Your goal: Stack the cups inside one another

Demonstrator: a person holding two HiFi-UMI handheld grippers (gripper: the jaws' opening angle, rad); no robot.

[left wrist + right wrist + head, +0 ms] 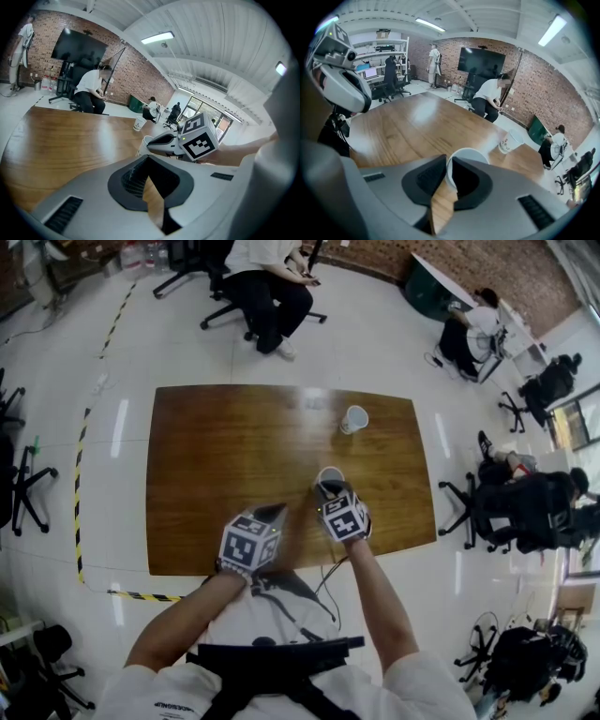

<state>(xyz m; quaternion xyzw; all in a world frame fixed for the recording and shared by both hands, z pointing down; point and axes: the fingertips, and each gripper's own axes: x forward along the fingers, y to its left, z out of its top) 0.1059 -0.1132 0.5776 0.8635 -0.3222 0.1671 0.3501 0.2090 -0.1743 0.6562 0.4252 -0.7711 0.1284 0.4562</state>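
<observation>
Near cup (pixel 329 473): state location and long axis. (Inspector)

It stands on the wooden table (pixel 216 456), toward the near edge and right of centre. Long axis vertical, mouth up, base flat on the wood. (Operator)

Far cup (pixel 353 419)? (Inspector)

Also upright, mouth up, axis vertical. It stands farther back on the table, slightly to the right, well apart from the near cup. Red print shows on its wall; it cannot be read. (Operator)

Right gripper (pixel 447 160): jaw condition. (Inspector)

Pointed steeply down at the near cup. The jaws stand narrowly apart and straddle the cup's near wall at the rim: one jaw outside, the other inside the mouth. The pads lie close to the wall on both sides, without a visible clamp on it. (Operator)

Left gripper (pixel 148 158): jaw condition. (Inspector)

Jaw tips together, nothing between them. It hovers over the table's near edge, just beside the right gripper on its left, clear of both cups. (Operator)
</observation>
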